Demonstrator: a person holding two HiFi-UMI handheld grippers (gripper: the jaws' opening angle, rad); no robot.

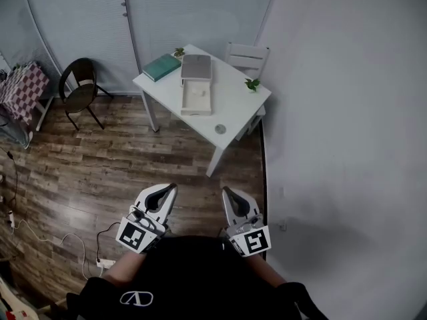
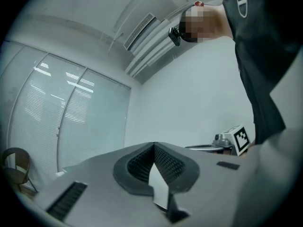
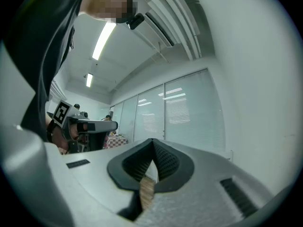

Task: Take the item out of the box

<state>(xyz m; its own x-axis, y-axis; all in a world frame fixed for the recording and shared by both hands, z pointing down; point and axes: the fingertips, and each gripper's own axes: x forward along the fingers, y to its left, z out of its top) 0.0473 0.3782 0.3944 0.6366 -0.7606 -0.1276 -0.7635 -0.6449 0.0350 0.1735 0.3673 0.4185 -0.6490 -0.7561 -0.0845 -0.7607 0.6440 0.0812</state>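
Across the room, an open cream box (image 1: 197, 101) lies on a white table (image 1: 233, 102), and its grey lid (image 1: 196, 67) rests just behind it. A small pale item shows faintly inside the box; I cannot make out what it is. Both grippers are held close to my body, far from the table and tilted upward. My left gripper (image 1: 168, 189) (image 2: 154, 146) is shut with nothing between its pads. My right gripper (image 1: 228, 193) (image 3: 152, 142) is also shut and empty.
The table also carries a green book (image 1: 161, 67), two small plants (image 1: 179, 52) (image 1: 252, 83) and a round disc (image 1: 220, 129). A white chair (image 1: 247, 57) stands behind it and a black chair (image 1: 80, 89) to its left. Wood floor (image 1: 133, 165) lies between; cables and a power strip (image 1: 103, 263) lie at lower left.
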